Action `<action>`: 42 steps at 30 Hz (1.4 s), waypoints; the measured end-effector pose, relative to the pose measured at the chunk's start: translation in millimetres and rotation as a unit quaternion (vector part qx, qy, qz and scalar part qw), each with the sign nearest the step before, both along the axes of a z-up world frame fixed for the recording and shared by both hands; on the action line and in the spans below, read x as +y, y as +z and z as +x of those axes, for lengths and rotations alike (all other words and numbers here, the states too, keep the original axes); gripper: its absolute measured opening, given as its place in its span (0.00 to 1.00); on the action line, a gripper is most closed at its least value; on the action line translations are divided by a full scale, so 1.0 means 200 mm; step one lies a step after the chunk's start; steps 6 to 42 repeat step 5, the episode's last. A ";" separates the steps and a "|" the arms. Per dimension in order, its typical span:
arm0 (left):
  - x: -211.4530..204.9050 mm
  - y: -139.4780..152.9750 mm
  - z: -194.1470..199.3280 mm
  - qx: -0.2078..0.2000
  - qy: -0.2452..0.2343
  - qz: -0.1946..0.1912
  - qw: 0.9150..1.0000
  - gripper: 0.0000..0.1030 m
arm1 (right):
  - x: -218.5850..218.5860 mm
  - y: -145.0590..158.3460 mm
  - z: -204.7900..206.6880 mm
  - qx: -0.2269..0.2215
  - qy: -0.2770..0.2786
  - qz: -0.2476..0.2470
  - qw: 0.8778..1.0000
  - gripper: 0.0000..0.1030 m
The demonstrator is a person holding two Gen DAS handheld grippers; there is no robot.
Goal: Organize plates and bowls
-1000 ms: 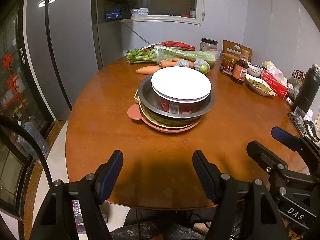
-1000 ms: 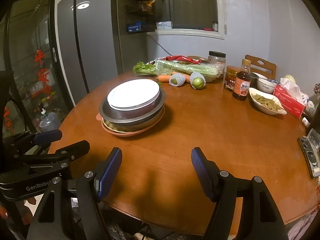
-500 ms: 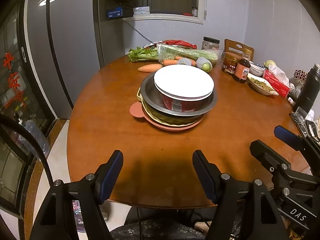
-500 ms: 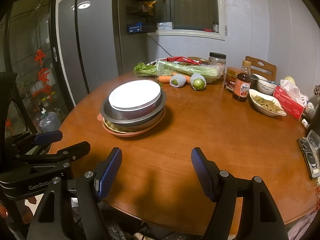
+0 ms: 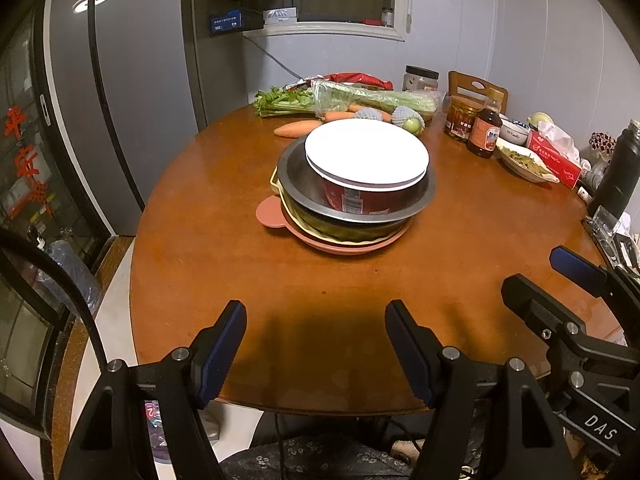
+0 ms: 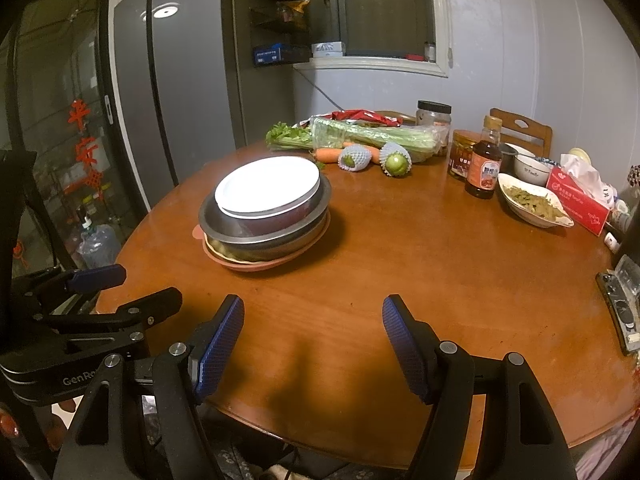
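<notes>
At the bottom of the left wrist view your left gripper (image 5: 316, 334), with its black arms and blue pads, is standing released, with only bare table showing between the jaws. In the right wrist view your right gripper (image 6: 313, 330) is standing released in the same way, also over bare wood at the bottom of the frame. Both are hovering over the near edge of the round brown wooden table (image 5: 460, 248).

Farther up, in the middle of the left view, the stack of dishes is sitting apart from both grippers: a flat pink plate (image 5: 348, 245) is lying at the bottom, a wide steel bowl (image 5: 298, 180) is resting above it, a red paper bowl (image 5: 360, 200) is sitting inside the steel one, and a round white plate (image 5: 366, 152) is covering the top.

Behind the stack, an orange carrot (image 5: 297, 129) and a bag of green celery (image 5: 372, 98) are lying. At the upper right a dark sauce bottle (image 5: 485, 134) is standing upright.
</notes>
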State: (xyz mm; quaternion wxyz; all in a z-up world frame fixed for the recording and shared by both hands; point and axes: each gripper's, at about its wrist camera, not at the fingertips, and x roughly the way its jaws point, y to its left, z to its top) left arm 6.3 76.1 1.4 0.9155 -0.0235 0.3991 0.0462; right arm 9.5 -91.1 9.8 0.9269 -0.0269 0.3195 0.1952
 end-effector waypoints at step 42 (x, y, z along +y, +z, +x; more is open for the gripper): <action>0.02 -0.03 0.03 0.004 -0.001 -0.002 1.000 0.69 | 0.00 -0.04 0.03 0.009 0.000 -0.002 1.000 0.71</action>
